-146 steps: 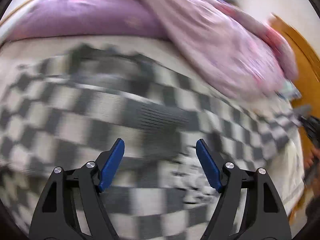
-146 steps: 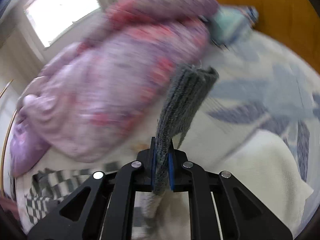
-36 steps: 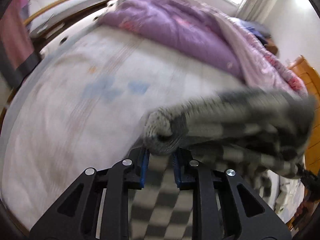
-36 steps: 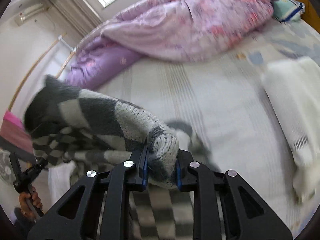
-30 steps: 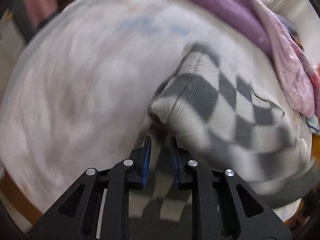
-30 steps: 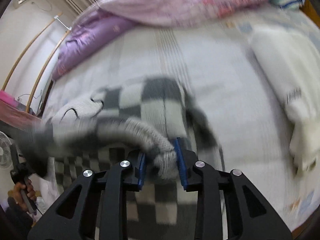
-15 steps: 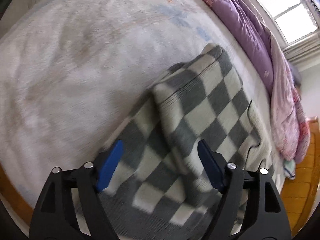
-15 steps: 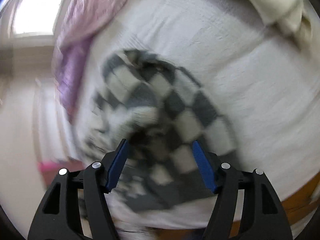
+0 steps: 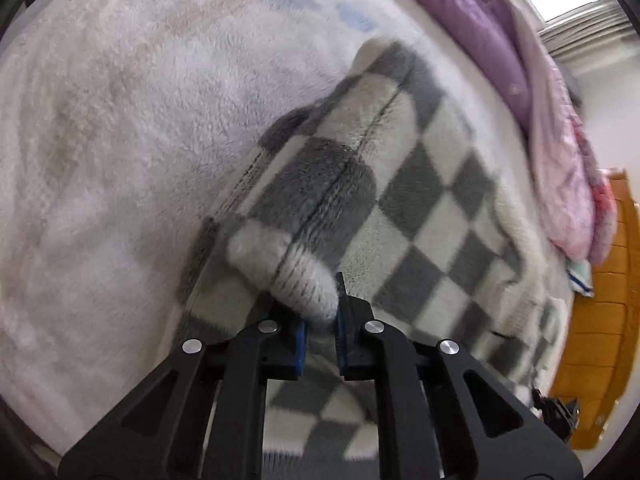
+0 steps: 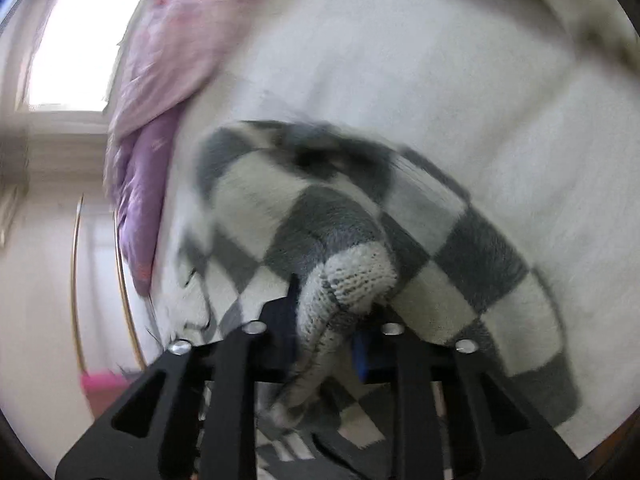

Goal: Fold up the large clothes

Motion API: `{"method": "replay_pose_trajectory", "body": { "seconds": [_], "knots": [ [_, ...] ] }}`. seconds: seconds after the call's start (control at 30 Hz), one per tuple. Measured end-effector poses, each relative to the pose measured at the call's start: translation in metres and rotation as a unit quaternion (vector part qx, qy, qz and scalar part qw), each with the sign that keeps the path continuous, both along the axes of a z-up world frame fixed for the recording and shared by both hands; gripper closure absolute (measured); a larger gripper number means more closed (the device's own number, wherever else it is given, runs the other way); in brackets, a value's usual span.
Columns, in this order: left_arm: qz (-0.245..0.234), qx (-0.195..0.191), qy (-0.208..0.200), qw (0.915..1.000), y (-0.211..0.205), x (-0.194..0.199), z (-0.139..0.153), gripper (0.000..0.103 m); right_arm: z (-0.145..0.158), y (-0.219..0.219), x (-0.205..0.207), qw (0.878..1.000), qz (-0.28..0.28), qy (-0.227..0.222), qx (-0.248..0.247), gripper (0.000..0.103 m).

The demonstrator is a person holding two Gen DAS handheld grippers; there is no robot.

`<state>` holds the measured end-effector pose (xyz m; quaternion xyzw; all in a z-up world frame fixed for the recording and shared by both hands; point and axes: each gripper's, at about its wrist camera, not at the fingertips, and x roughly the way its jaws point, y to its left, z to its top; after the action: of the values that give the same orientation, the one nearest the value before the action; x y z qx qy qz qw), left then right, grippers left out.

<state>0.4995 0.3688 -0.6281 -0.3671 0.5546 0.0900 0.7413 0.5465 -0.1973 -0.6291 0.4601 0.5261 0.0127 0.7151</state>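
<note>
The left tool (image 9: 320, 330) was closed tight on a bunched fold of the checked sweater (image 9: 420, 200), the knit bulging up just ahead of its blue pads. The right tool (image 10: 326, 332) likewise had a ribbed wad of the same sweater (image 10: 352, 280) pinched between its jaws, though blur made the exact gap hard to read.

The sweater lay on the bed (image 9: 120, 120), spread ahead of both tools and already doubled over itself. It looked thick, soft and limp, with some weight for a garment. It would likely sag and drag rather than hold a crease, and fuzzy knit on a fleecy bed cover should cling more than slide. Ribbed hems and seams seemed the firmer places to take hold, since loose knit stretches.

Ahead and to the left of the left tool the bed lay bare and wide. Far ahead and to its right a purple quilt (image 9: 500, 40) was heaped, and a wooden board (image 9: 600, 320) closed off the far right side.
</note>
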Motion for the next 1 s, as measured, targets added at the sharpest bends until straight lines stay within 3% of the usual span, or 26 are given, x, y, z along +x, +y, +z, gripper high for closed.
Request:
{"method": "replay_pose_trajectory", "body": {
  "seconds": [0.13, 0.2, 0.3, 0.4, 0.47, 0.53, 0.6, 0.67, 0.73, 0.8, 0.83, 0.9, 0.97, 1.0],
  "knots": [
    [-0.010, -0.018, -0.021, 0.9996, 0.010, -0.035, 0.043, 0.093, 0.063, 0.009, -0.014, 0.992, 0.077, -0.043, -0.088, 0.088],
    [-0.020, -0.018, -0.014, 0.9995, 0.010, -0.054, 0.052, 0.093, 0.076, 0.007, -0.030, 0.988, 0.093, -0.039, -0.120, 0.088],
    [-0.027, -0.014, 0.031, 0.9991, 0.007, -0.090, 0.034, 0.092, 0.066, -0.001, -0.051, 0.983, 0.103, -0.005, -0.151, 0.088],
    [-0.023, -0.012, 0.086, 0.9960, -0.002, -0.103, -0.013, 0.090, 0.018, -0.004, -0.066, 0.975, 0.128, 0.042, -0.176, 0.081],
    [-0.019, 0.006, 0.096, 0.9952, -0.007, -0.102, -0.034, 0.078, -0.017, -0.002, -0.070, 0.965, 0.136, 0.084, -0.207, 0.065],
    [-0.017, 0.015, 0.097, 0.9951, -0.009, -0.097, -0.040, 0.073, -0.033, -0.005, -0.068, 0.965, 0.128, 0.096, -0.208, 0.063],
    [-0.015, 0.011, 0.085, 0.9962, -0.009, -0.096, -0.035, 0.065, -0.028, -0.008, -0.068, 0.967, 0.110, 0.105, -0.207, 0.056],
    [-0.021, 0.006, 0.069, 0.9974, -0.009, -0.096, -0.027, 0.049, -0.011, -0.009, -0.069, 0.963, 0.101, 0.112, -0.224, 0.055],
    [-0.019, 0.035, 0.057, 0.9976, -0.008, -0.099, -0.012, 0.039, 0.017, -0.006, -0.070, 0.943, 0.103, 0.122, -0.291, 0.055],
    [-0.016, 0.057, 0.033, 0.9977, -0.005, -0.106, -0.001, 0.034, 0.045, 0.008, -0.070, 0.927, 0.105, 0.099, -0.345, 0.055],
    [-0.009, 0.067, 0.025, 0.9974, -0.002, -0.110, 0.004, 0.028, 0.064, 0.024, -0.066, 0.921, 0.115, 0.067, -0.366, 0.054],
    [0.003, 0.068, 0.022, 0.9975, 0.002, -0.115, 0.001, 0.024, 0.080, 0.060, -0.056, 0.923, 0.156, 0.006, -0.351, 0.065],
    [0.011, 0.062, 0.044, 0.9970, 0.004, -0.116, -0.013, 0.025, 0.088, 0.117, -0.034, 0.924, 0.221, -0.058, -0.306, 0.088],
    [0.013, 0.059, 0.051, 0.9969, 0.003, -0.121, -0.020, 0.025, 0.085, 0.134, -0.021, 0.924, 0.240, -0.071, -0.290, 0.092]
  ]
}}
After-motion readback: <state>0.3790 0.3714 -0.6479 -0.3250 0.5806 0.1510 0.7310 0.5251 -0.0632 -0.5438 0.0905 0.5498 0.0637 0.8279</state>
